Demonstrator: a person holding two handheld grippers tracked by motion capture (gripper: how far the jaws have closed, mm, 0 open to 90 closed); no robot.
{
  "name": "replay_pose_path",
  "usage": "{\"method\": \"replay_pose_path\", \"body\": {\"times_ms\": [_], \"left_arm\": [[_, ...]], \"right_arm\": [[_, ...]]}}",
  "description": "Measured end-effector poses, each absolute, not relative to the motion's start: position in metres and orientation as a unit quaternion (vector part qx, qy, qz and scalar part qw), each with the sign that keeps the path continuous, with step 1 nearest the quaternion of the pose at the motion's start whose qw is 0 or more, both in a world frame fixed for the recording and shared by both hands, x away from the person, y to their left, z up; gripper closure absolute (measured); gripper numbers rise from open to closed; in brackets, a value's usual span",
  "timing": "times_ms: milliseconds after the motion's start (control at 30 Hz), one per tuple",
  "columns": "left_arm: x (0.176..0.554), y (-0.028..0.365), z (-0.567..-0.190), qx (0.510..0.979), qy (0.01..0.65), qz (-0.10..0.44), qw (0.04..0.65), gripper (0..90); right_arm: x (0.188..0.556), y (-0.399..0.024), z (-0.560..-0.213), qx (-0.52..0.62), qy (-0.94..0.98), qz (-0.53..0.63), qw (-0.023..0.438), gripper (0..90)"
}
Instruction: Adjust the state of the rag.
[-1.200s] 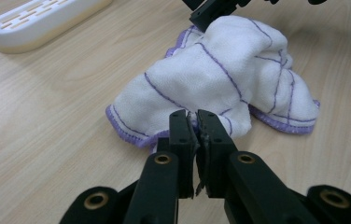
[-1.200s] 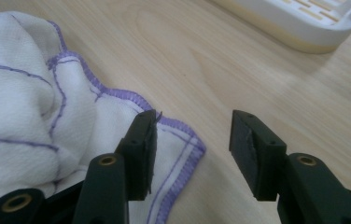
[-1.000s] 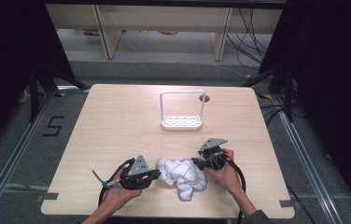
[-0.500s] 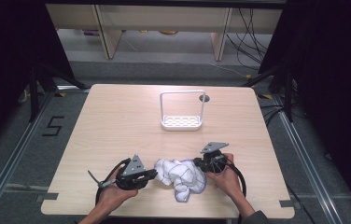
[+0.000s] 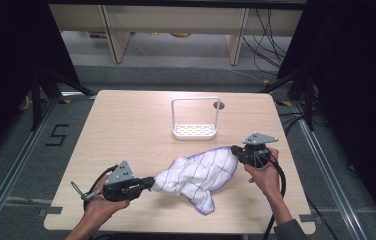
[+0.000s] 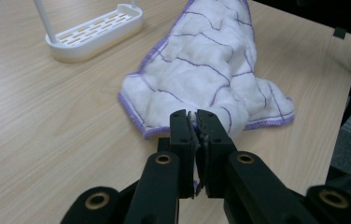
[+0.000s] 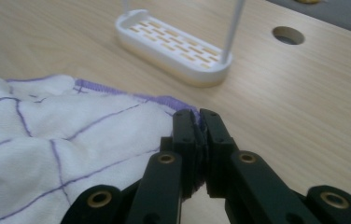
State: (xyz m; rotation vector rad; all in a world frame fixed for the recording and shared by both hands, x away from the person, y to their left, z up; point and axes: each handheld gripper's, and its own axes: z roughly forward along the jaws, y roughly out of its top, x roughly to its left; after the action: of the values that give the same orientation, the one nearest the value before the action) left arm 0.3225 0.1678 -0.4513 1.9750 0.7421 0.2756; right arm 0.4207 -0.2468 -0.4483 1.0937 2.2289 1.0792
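A light wooden table (image 5: pixel 126 125) is carrying a white cloth with purple grid lines (image 5: pixel 196 175), which is lying spread across its near half between the two hands, well short of the white wire-handled rack (image 5: pixel 195 120) standing farther back near the round hole (image 5: pixel 219 105). The left gripper (image 5: pixel 148 181) is pinching the cloth's near-left corner with its jaws clamped together, and the right gripper (image 5: pixel 234 149) is clenching the purple-hemmed far-right corner the same way.
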Motion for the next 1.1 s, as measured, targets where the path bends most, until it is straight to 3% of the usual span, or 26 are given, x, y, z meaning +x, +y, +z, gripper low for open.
{"method": "replay_pose_path", "body": {"times_ms": [300,367,400,433,500,667,733,767,967,1100], "left_arm": [[0.329,0.162,-0.489,0.821,0.332,0.082,0.457,84.7],[0.331,0.158,-0.497,0.822,0.336,0.076,0.453,84.0],[0.331,0.156,-0.499,0.826,0.337,0.073,0.447,83.1],[0.331,0.156,-0.499,0.826,0.337,0.073,0.447,82.2],[0.33,0.156,-0.499,0.822,0.336,0.07,0.454,80.1],[0.326,0.16,-0.494,0.824,0.338,0.072,0.449,65.5],[0.327,0.16,-0.492,0.817,0.343,0.069,0.458,62.9],[0.328,0.162,-0.489,0.817,0.345,0.071,0.457,54.6],[0.337,0.166,-0.478,0.8,0.367,0.091,0.466,45.4],[0.357,0.162,-0.474,0.79,0.38,0.109,0.469,45.4]], "right_arm": [[0.449,-0.245,-0.473,0.407,0.823,0.339,0.206,85.3],[0.453,-0.239,-0.479,0.407,0.826,0.333,0.203,81.7],[0.455,-0.235,-0.48,0.412,0.824,0.328,0.208,73.0],[0.455,-0.235,-0.48,0.412,0.824,0.328,0.208,73.0],[0.451,-0.234,-0.475,0.421,0.82,0.318,0.224,59.7],[0.428,-0.24,-0.458,0.418,0.816,0.332,0.221,51.3],[0.409,-0.24,-0.453,0.406,0.819,0.349,0.207,50.4],[0.389,-0.237,-0.452,0.406,0.823,0.358,0.176,49.1],[0.339,-0.234,-0.458,0.396,0.826,0.377,0.135,48.7],[0.324,-0.232,-0.461,0.383,0.835,0.371,0.134,48.0]]}}
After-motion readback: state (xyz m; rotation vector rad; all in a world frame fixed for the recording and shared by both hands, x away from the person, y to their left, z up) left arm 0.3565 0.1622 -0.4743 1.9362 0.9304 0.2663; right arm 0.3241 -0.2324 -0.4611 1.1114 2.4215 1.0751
